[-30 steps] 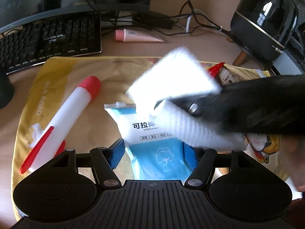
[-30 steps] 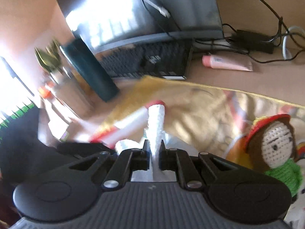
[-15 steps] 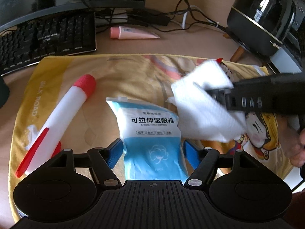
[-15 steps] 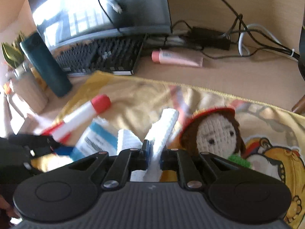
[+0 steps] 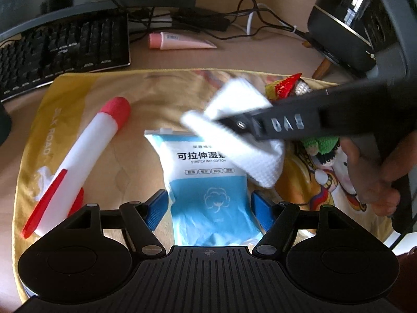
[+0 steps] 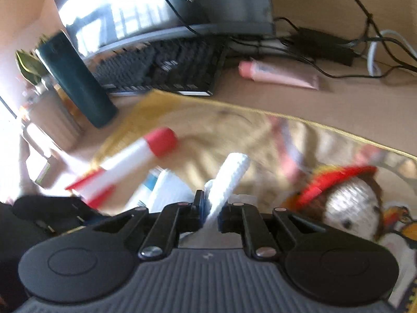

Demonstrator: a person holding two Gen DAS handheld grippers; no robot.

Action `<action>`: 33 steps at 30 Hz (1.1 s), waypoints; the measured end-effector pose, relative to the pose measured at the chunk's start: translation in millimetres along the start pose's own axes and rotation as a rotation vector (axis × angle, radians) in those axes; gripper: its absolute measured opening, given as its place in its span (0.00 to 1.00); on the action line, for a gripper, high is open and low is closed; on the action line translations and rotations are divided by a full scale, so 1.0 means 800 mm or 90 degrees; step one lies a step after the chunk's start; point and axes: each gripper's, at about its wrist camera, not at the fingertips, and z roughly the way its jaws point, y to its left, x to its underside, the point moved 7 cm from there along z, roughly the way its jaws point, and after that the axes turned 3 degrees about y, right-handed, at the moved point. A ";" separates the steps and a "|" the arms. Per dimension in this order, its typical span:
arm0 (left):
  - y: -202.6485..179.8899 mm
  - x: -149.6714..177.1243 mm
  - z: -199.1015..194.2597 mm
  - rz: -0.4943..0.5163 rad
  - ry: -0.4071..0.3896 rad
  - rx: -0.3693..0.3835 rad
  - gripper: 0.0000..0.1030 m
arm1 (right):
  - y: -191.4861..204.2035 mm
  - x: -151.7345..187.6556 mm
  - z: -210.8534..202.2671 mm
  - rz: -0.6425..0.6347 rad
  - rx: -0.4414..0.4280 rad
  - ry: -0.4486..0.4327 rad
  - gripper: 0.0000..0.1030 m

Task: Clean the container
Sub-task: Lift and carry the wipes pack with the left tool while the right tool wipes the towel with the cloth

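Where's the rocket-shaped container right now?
In the left wrist view, the rocket-shaped container lies on the yellow cloth, left of the wet cotton pack.

A: What does the left gripper point(image 5: 208, 206) look like?

B: Matte black, with a ribbed plate at the base, two round discs either side, linkage arms with silver screws, and blue ribbed pads point(image 5: 156, 206) on the fingers.

A: And the right gripper point(image 6: 210, 210)?

B: The same black build, with silver screws and a ribbed base. From the left camera its side carries raised grey letters, "DAS".
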 end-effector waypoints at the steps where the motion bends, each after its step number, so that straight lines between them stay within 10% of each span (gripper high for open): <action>1: 0.001 0.000 0.000 -0.004 0.001 0.003 0.72 | -0.005 0.004 -0.003 0.001 0.006 0.001 0.11; 9: 0.029 -0.012 -0.001 -0.148 0.006 0.103 0.67 | -0.023 0.036 -0.053 -0.009 0.018 -0.011 0.11; 16: 0.059 -0.031 0.005 -0.302 0.014 0.208 0.67 | 0.061 0.065 -0.087 -0.097 -0.157 0.012 0.11; 20: 0.057 -0.034 0.007 -0.283 0.019 0.183 0.68 | 0.114 0.077 -0.069 -0.159 -0.226 0.045 0.11; 26: 0.059 -0.031 -0.010 -0.239 -0.007 0.131 0.77 | 0.090 0.081 -0.015 -0.135 -0.104 0.099 0.11; 33: 0.010 -0.026 -0.045 -0.031 -0.060 0.015 0.86 | 0.017 0.064 -0.057 -0.048 -0.028 0.037 0.11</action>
